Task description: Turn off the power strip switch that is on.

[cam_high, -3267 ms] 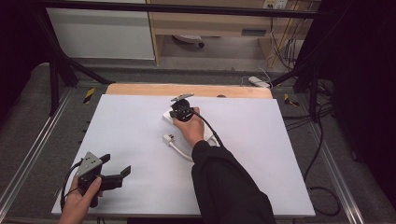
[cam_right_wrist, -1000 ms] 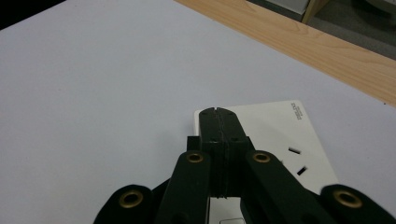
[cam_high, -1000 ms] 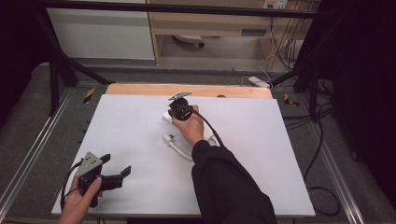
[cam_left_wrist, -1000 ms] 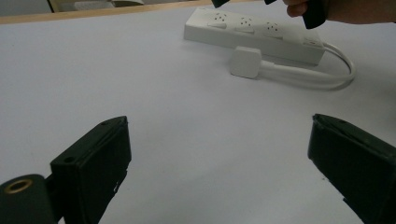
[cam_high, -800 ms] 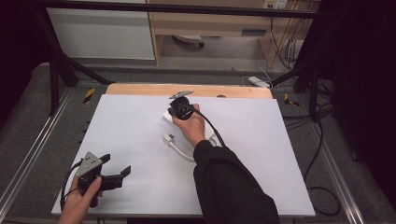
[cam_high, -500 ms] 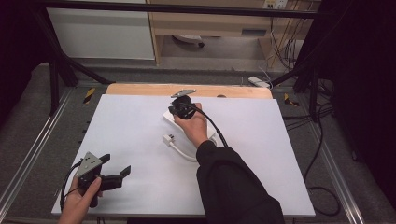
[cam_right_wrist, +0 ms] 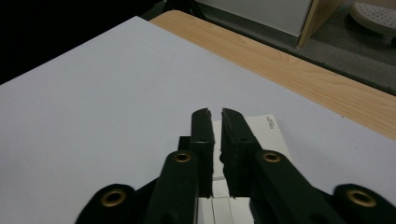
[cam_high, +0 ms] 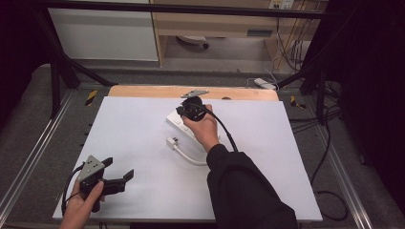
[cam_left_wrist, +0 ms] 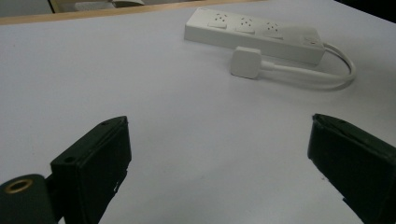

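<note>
A white power strip [cam_high: 175, 120] lies near the table's far middle, with its white plug [cam_high: 171, 142] and looped cord [cam_high: 190, 159] in front of it. My right gripper [cam_high: 183, 112] hovers low over the strip's far end. Its jaws are shut with only a thin slit between them and nothing held, and the strip's end [cam_right_wrist: 270, 131] shows just beneath the right gripper [cam_right_wrist: 215, 114]. My left gripper [cam_high: 118, 171] rests at the near left corner, jaws wide open and empty. From the left gripper [cam_left_wrist: 219, 126] the strip [cam_left_wrist: 254, 33] and plug [cam_left_wrist: 245, 68] lie ahead.
The white tabletop [cam_high: 133, 138] ends in a wooden strip [cam_high: 143, 91] along the far edge. Metal rails [cam_high: 33, 157] run down both sides. Black cables [cam_high: 329, 143] hang off the right side.
My right gripper has edged slightly farther and to the right over the power strip. The left gripper has stayed still.
</note>
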